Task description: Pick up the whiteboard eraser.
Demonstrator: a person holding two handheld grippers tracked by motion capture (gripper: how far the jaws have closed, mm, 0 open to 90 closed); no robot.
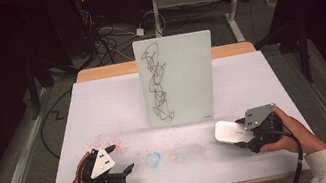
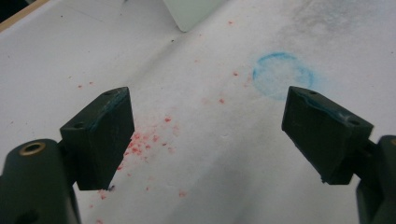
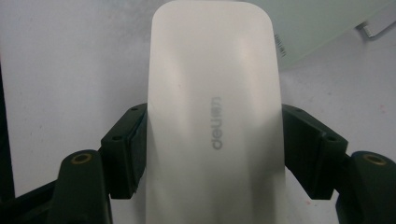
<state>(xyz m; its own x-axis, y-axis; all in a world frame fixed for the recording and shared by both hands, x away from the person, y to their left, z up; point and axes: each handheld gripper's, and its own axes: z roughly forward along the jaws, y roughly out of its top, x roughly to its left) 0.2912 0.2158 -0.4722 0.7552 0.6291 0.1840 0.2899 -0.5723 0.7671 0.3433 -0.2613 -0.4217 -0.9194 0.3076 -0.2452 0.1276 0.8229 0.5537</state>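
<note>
The white paper-covered surface (image 1: 103, 107) carries everything here. Standing upright toward its far middle is a pale glass drawing board (image 1: 178, 78) with a black scribble (image 1: 157, 83) running down its left half. Nearer the person, a smudged grey patch (image 1: 187, 152) and a faint blue ring stain (image 1: 153, 159) mark the paper, with red crumbs (image 1: 110, 146) scattered to the left.

The work in hand looks like wiping that scribble off. The smooth white plastic eraser block (image 1: 228, 132) lies low over the surface at the right, near the board's lower right corner, and the right tool (image 1: 242, 133) is clamped on it: in the right gripper view both jaws press the sides of the eraser block (image 3: 215, 116) about midway along its length.

The left tool (image 1: 123, 172) rests near the front left edge with its jaws spread wide and nothing between them; in the left gripper view the blue ring stain (image 2: 282, 74) sits beyond them.

To do this step well, the eraser should probably be carried up and across to the left half of the board, its wiping face laid flat against the glass, then drawn along the scribble with even pressure. Since the board stands upright, pushing hard could tip it; steadying its left edge with the free tool seems wise.
</note>
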